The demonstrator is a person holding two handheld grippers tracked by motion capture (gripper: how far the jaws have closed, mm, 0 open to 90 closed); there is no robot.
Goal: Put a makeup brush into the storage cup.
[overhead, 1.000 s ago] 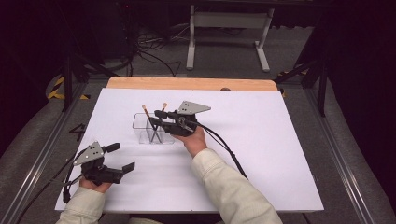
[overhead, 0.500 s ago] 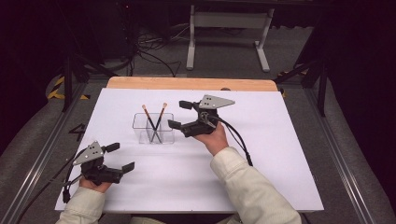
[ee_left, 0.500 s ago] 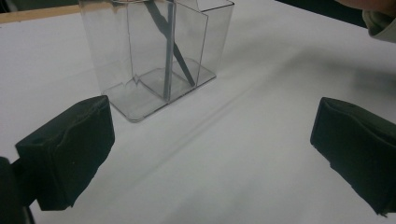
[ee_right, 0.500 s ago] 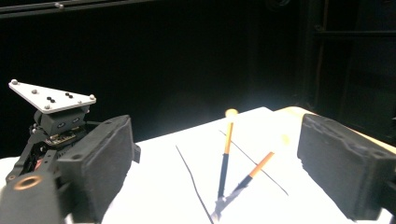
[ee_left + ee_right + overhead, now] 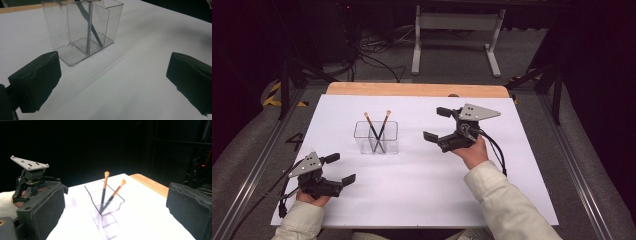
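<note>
A clear plastic container (image 5: 376,137) with a divider stands on the white sheet, left of centre. Two dark-handled brushes with orange tips (image 5: 382,127) lean crossed inside it. My right gripper (image 5: 436,124) hovers to the right of the container, apart from it; its jaws have just been opening and stand open with nothing between them. In the right gripper view (image 5: 115,212) the container (image 5: 107,205) and both brushes (image 5: 104,190) lie ahead. My left gripper (image 5: 340,168) rests open near the front left of the sheet. In the left gripper view (image 5: 112,82) the container (image 5: 82,32) stands just beyond its jaws.
The white sheet (image 5: 422,190) covers most of the table, with a wooden edge (image 5: 417,89) along the back. Metal rails run down both sides. Beyond the table are floor cables and a metal stand (image 5: 452,30). A cable trails from the right gripper.
The right gripper has pulled away from the container top, moving right and rising a little, and its jaws have opened. Both brushes stay in the container. The left hand has kept still.
</note>
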